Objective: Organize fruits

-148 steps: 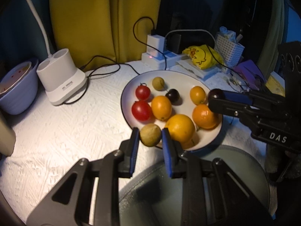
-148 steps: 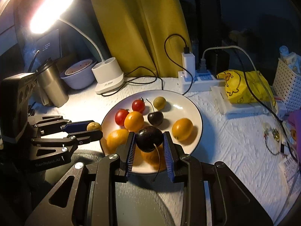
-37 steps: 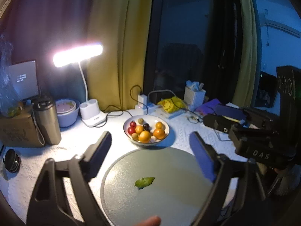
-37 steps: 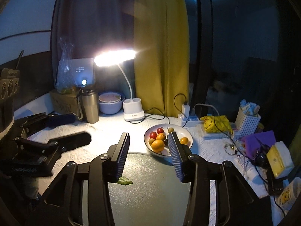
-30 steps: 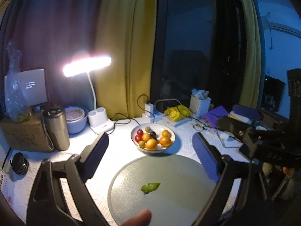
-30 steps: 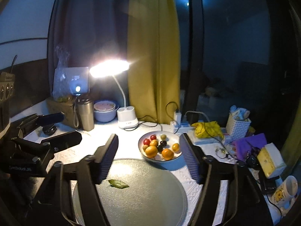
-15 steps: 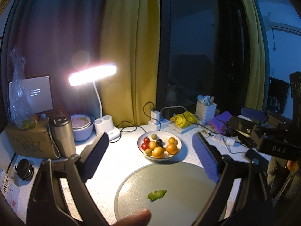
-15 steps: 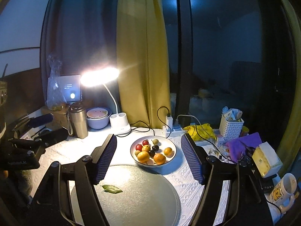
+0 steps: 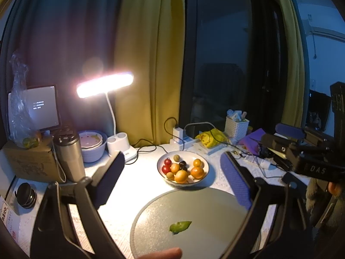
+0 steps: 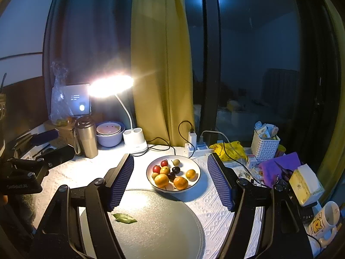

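Note:
A white plate [image 9: 206,166] [image 10: 196,166] holds all the fruit: oranges [image 10: 161,180], red tomatoes [image 10: 157,168], dark cherries [image 10: 175,169] and small greenish fruits [image 10: 176,162]. It stands beyond a grey round mat [image 9: 204,207] [image 10: 155,231] that bears one green leaf [image 9: 180,226] [image 10: 124,218]. My left gripper [image 9: 172,159] [image 10: 64,141] is open and empty, held back over the mat's near side. At the mat's right side my right gripper [image 10: 170,157] [image 9: 269,132] is also open and empty. A person's fingertip [image 9: 161,253] shows at the bottom edge.
At the back left stand a lit desk lamp [image 10: 134,139], a steel flask [image 10: 86,138], a pale bowl [image 10: 110,133] and a cardboard box [image 9: 28,161]. A power strip [image 10: 196,145], yellow bag [image 10: 228,150], white basket [image 10: 265,144], purple cloth [image 10: 280,166], tissue pack [image 10: 306,183] and mug [image 10: 325,220] crowd the right.
About five seconds ago each gripper was shut on a fruit at the plate; both are now drawn back and empty. Within the last second the right jaws widened slightly and little else moved.

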### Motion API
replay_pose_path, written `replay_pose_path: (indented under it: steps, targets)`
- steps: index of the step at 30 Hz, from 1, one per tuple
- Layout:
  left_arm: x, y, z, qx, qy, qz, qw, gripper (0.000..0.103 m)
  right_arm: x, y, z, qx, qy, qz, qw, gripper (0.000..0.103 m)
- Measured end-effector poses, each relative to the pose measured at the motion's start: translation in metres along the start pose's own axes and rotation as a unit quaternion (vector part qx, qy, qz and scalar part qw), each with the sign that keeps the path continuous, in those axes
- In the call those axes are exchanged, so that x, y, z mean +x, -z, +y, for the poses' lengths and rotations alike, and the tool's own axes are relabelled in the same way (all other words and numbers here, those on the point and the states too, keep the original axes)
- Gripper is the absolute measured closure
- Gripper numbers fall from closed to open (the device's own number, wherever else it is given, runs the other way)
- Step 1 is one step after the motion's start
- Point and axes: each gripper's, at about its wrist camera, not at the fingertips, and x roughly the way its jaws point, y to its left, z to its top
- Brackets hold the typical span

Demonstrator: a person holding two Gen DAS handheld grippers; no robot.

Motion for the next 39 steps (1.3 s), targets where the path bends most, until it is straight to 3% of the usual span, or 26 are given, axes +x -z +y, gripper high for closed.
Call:
replay_pose_path:
  steps: [39]
  targets:
    - [0.019, -0.002, -0.005, -0.009, -0.007, -0.008, 0.9999, 0.012, 0.022, 0.004, -0.022, 0.013, -0.013, 0.009, 1.0, 0.029]
